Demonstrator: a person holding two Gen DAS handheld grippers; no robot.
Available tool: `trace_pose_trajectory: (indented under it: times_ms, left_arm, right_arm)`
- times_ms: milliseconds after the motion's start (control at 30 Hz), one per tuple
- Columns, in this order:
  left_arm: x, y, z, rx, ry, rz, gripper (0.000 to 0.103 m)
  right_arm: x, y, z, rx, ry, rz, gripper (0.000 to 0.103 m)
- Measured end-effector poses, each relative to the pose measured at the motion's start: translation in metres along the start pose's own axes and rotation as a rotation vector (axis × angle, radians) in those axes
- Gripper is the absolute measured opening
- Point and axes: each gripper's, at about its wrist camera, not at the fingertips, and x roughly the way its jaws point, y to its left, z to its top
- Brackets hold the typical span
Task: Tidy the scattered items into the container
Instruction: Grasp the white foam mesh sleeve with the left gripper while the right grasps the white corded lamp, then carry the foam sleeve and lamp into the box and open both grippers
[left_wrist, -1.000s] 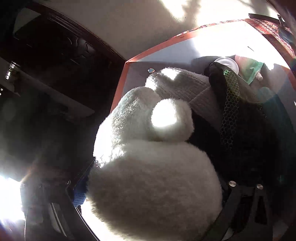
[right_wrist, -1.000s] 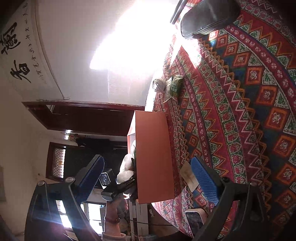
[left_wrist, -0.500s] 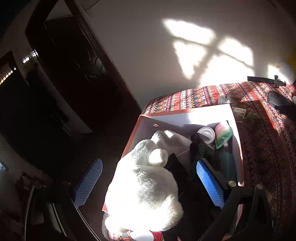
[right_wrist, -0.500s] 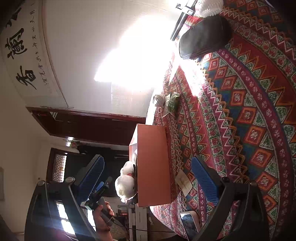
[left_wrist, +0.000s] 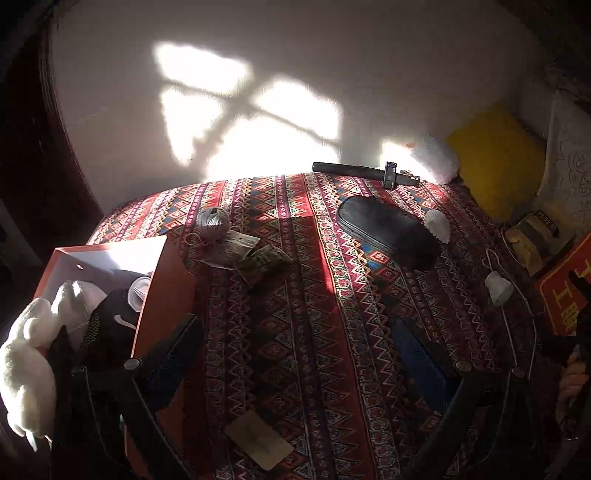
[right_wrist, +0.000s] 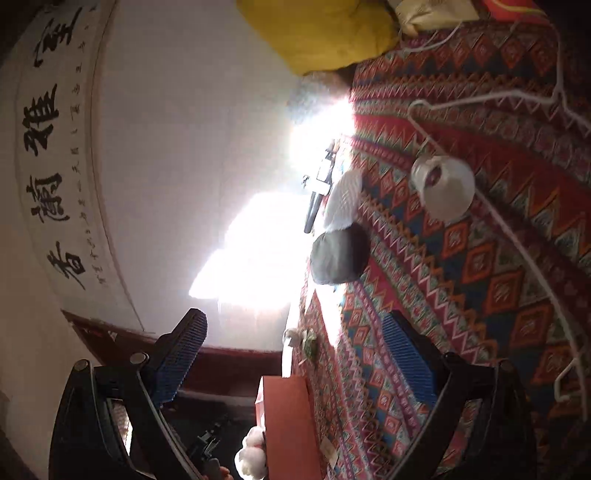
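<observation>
1. At the left edge of the surface, which is covered in a red patterned cloth, stands the orange box, its top open.
2. Inside the box lie a white plush toy, a dark shoe with a white swoosh and a white cup against the far wall.
3. The left claw hangs over bare cloth just right of the box; its blue-padded fingers are spread wide with nothing between them.
4. Beyond it, near the box's far corner, a ball of twine sits beside a paper tag and a green packet.
5. Farther right lies a black oblong case, with a white shell-like piece touching its right end.
6. A small white paper cup lies on its side, well apart from the box, crossed by a thin white cord.
7. A tan card lies flat at the near edge.
8. The right claw is rolled sideways above the cloth, fingers likewise parted and empty; the paper cup lies ahead of it.
</observation>
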Motion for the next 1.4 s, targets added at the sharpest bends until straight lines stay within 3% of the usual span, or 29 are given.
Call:
trace_pose_trajectory:
  times_ms: [133, 333, 533, 733, 800, 833, 900, 933, 1000, 1067, 1167, 1400]
  left_arm:
    - [0.062, -0.046, 0.002, -0.061, 0.091, -0.077, 0.103]
    - [0.121, -0.127, 0.032, 0.09, 0.049, -0.082, 0.103]
    - [0.173, -0.22, 0.074, 0.372, -0.033, 0.047, 0.103]
    - [0.248, -0.293, 0.097, 0.594, -0.016, 0.167, 0.103]
    - [0.276, -0.305, 0.101, 0.646, 0.016, 0.224, 0.103]
    - [0.287, -0.308, 0.103, 0.653, 0.037, 0.228, 0.099]
    - [0.301, -0.306, 0.107, 0.613, 0.093, 0.182, 0.05]
    - [0.305, -0.302, 0.109, 0.571, 0.125, 0.159, 0.008]
    - [0.296, -0.293, 0.113, 0.489, 0.117, 0.097, 0.009]
    - [0.278, -0.285, 0.115, 0.439, 0.104, 0.025, 0.009]
    - [0.238, -0.272, 0.112, 0.384, 0.072, -0.062, 0.009]
    - [0.1, -0.204, 0.076, 0.241, -0.046, -0.169, 0.009]
  right_arm:
    - [-0.004, -0.034, 0.039, 0.057, -0.07, -0.07, 0.097]
    - [0.036, -0.074, 0.065, 0.172, -0.016, -0.077, 0.097]
    - [0.06, -0.09, 0.081, 0.194, 0.001, -0.097, 0.096]
    - [0.076, -0.094, 0.098, 0.196, -0.006, -0.087, 0.086]
    - [0.083, -0.096, 0.1, 0.197, 0.005, -0.102, 0.078]
    - [0.087, -0.096, 0.101, 0.19, 0.012, -0.113, 0.073]
    - [0.093, -0.099, 0.104, 0.174, 0.027, -0.152, 0.041]
    - [0.096, -0.101, 0.104, 0.165, 0.039, -0.168, 0.029]
    - [0.097, -0.108, 0.106, 0.179, 0.036, -0.129, 0.015]
    - [0.093, -0.104, 0.105, 0.181, 0.037, -0.101, 0.007]
    - [0.085, -0.089, 0.103, 0.134, 0.024, -0.122, 0.004]
    - [0.083, -0.037, 0.076, 0.058, 0.081, -0.012, 0.004]
